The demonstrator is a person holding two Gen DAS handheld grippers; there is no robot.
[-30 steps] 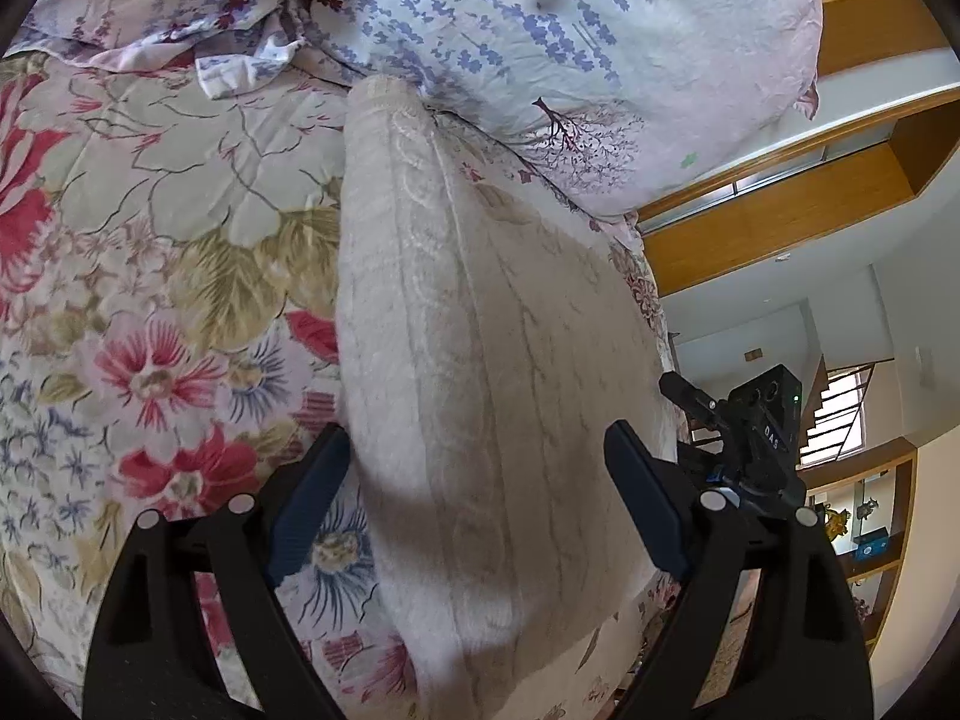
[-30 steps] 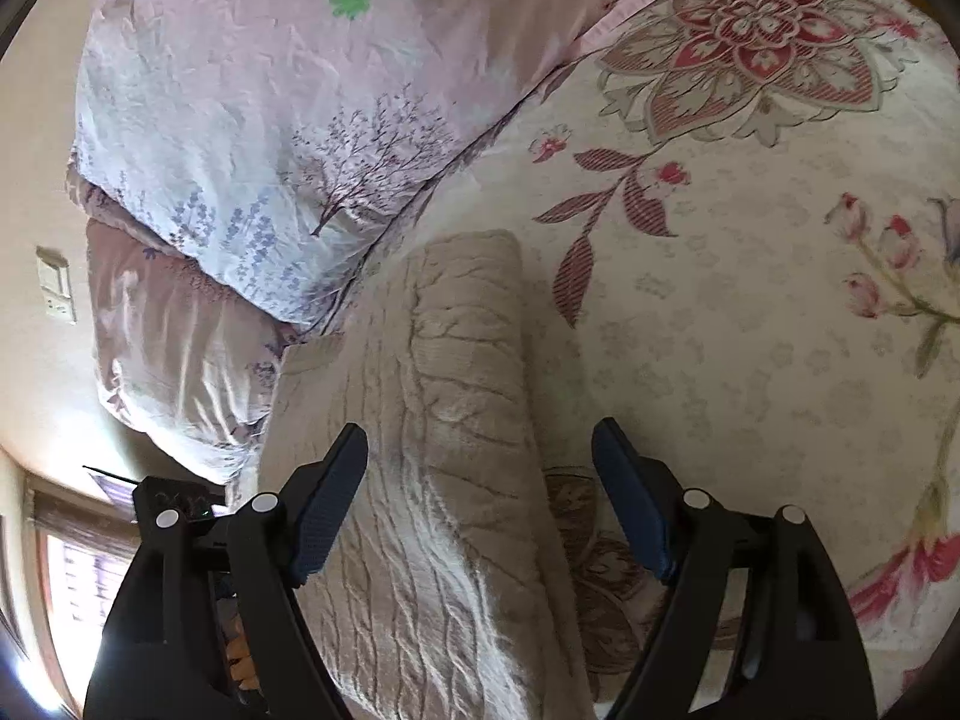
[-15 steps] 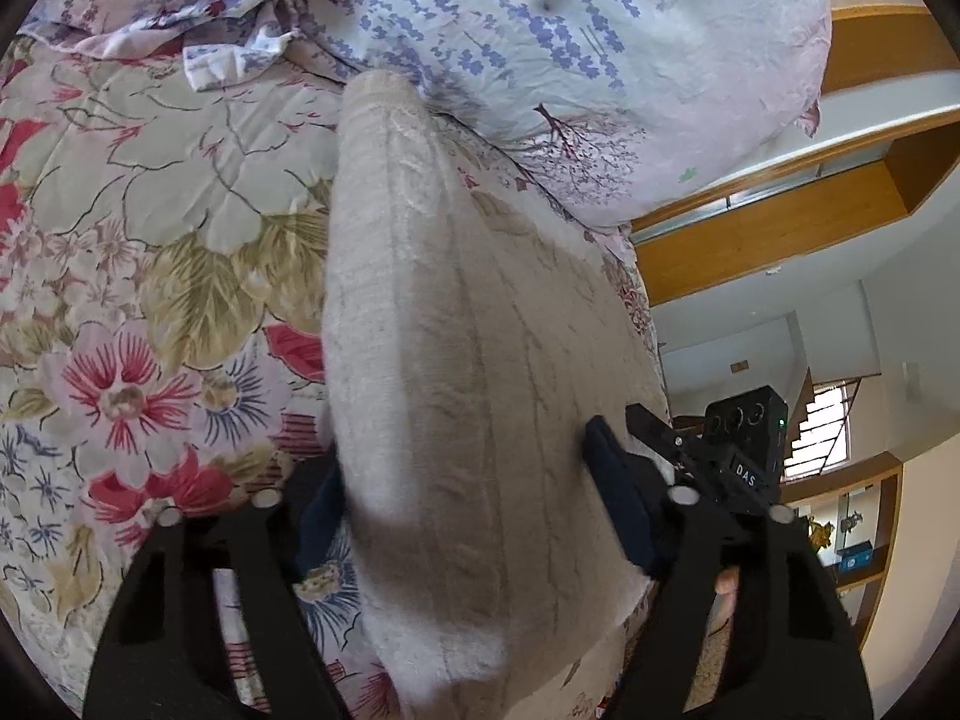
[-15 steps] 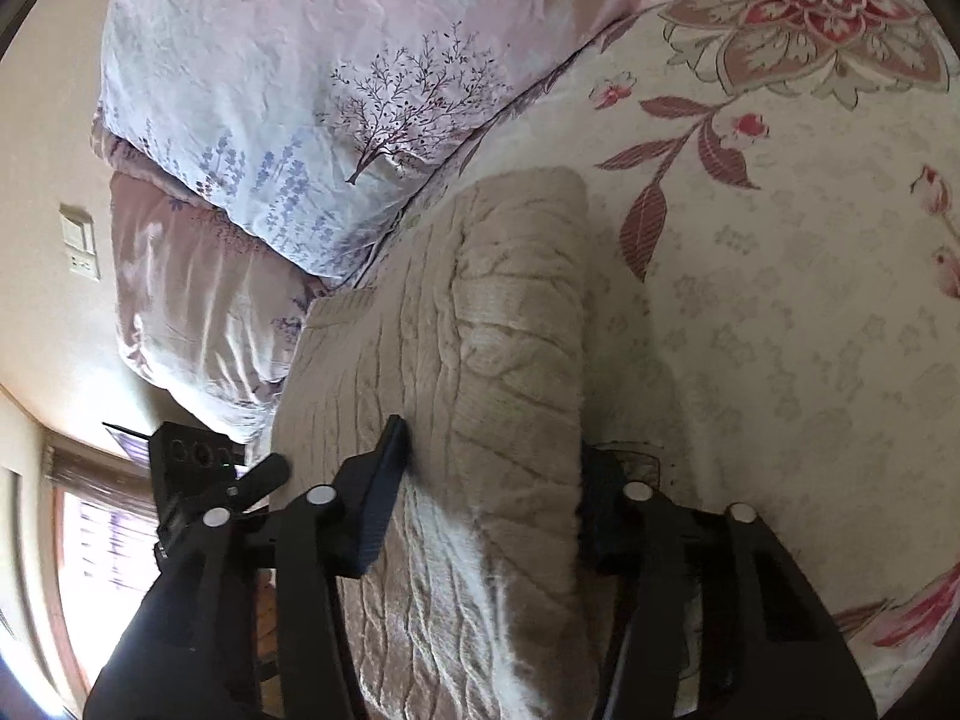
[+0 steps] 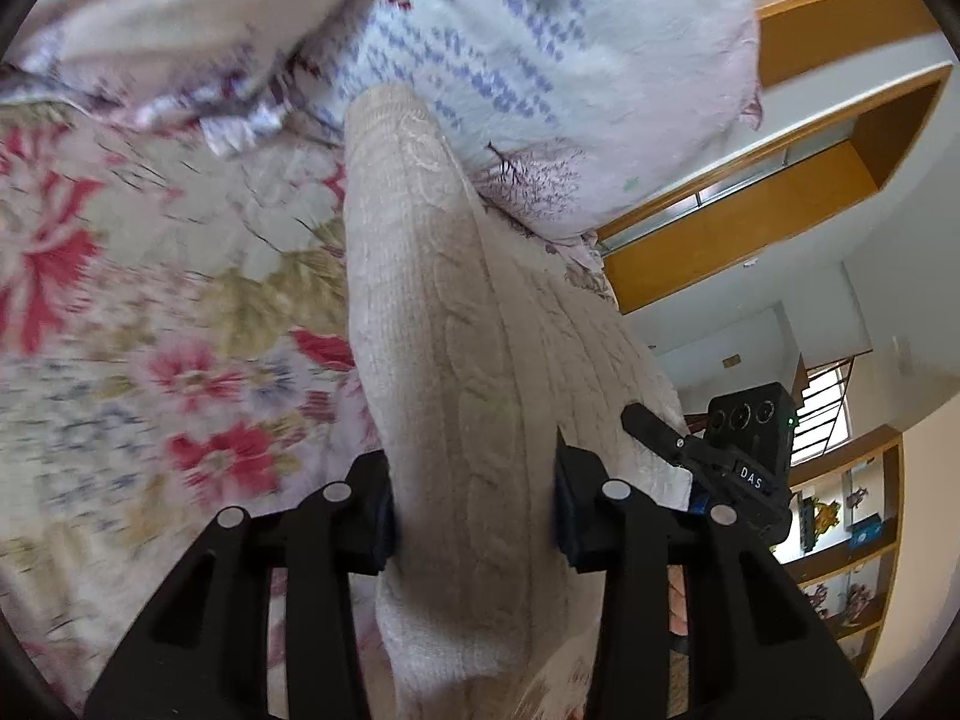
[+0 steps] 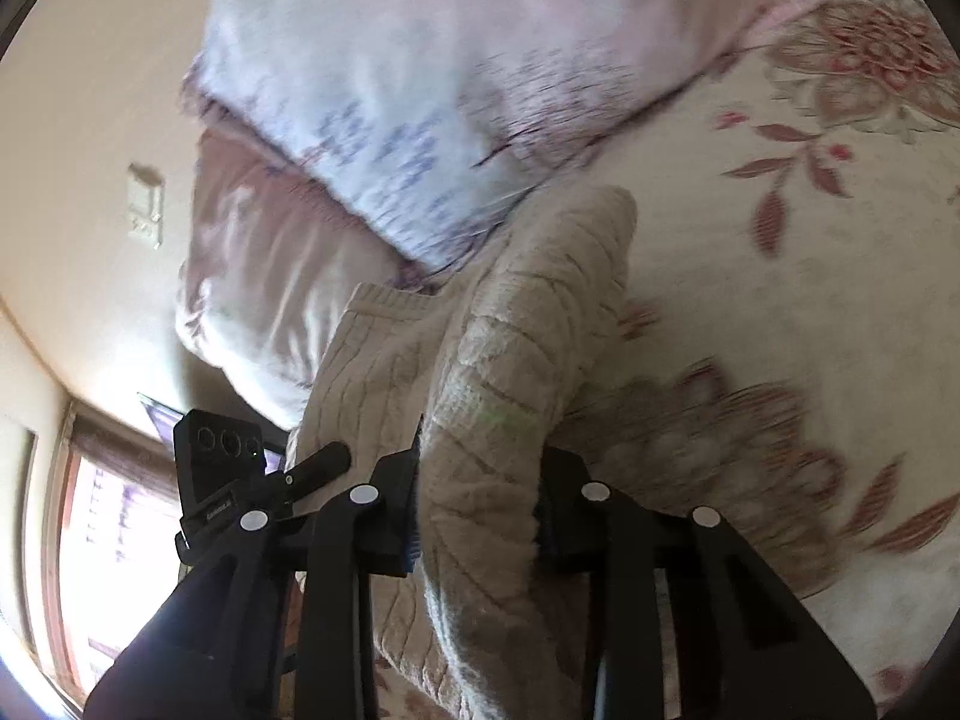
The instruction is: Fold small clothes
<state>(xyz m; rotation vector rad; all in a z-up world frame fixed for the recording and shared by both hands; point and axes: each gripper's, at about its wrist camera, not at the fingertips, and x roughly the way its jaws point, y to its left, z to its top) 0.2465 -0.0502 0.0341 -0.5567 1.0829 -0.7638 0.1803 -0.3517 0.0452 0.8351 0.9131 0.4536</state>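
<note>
A cream cable-knit sweater [image 5: 420, 300] lies folded on the floral bedsheet [image 5: 150, 312], its far end against the pillows. My left gripper [image 5: 474, 516] has one side edge of the sweater between its jaws. They are closing, and the pads press into the knit, which is raised off the sheet. In the right wrist view, my right gripper [image 6: 477, 516] is closing on the opposite edge of the sweater [image 6: 540, 312], and the fabric bunches between its pads. The other gripper's camera housing [image 5: 744, 450] shows just past the sweater.
Two pale printed pillows [image 5: 540, 60] [image 6: 390, 90] lie at the head of the bed, right behind the sweater. Beyond the bed are a wooden frame [image 5: 750, 210], a shelf with small items [image 5: 852, 516], and a bright window [image 6: 90, 510].
Both grippers' jaws went from wide apart to squeezing the sweater's side edges. Both have risen a little, and the gripped edges now stand off the sheet.
</note>
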